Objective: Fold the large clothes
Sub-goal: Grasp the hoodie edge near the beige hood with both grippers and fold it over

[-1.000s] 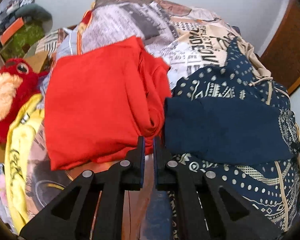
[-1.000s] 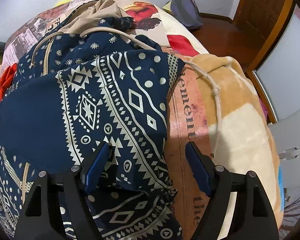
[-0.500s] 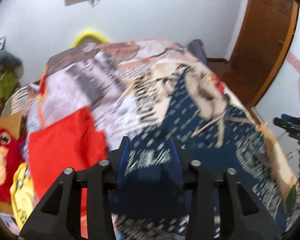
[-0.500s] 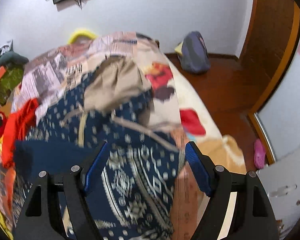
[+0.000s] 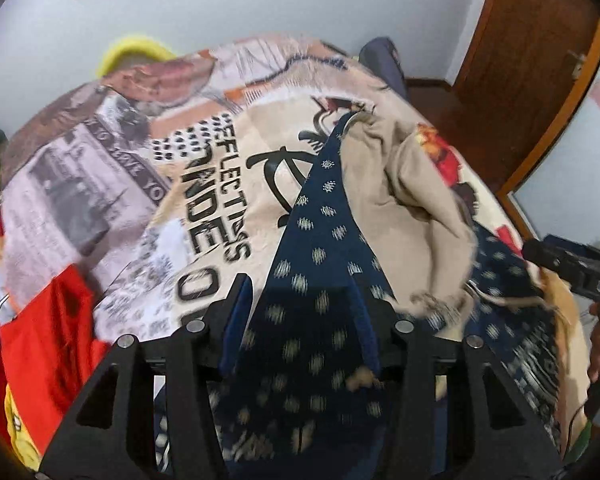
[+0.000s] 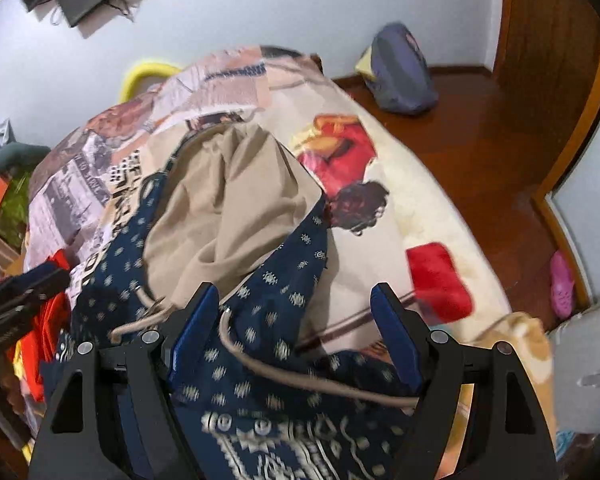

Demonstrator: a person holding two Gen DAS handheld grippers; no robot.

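Navy white-patterned hooded garment with beige lining (image 5: pixel 320 248) sprawled on printed blanket (image 5: pixel 220 184) lettered "REFLECTIONS". Left gripper (image 5: pixel 300 300) just opened, jaws apart astride navy cloth. Right gripper (image 6: pixel 296 312) spread wide above drawcord (image 6: pixel 300 380).

On the bedspread (image 5: pixel 228 184) we read black print "REFLECTIONS", partly blurred, and larger letters "NDE" beside it; other print stays illegible.

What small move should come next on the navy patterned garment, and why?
Probably lower both grippers onto the navy patterned hooded garment and take fresh grips near its beige-lined hood. The left gripper, its jaws just opened, and the right gripper both stand open above the cloth, holding nothing, while the garment lies rumpled on the printed blanket.
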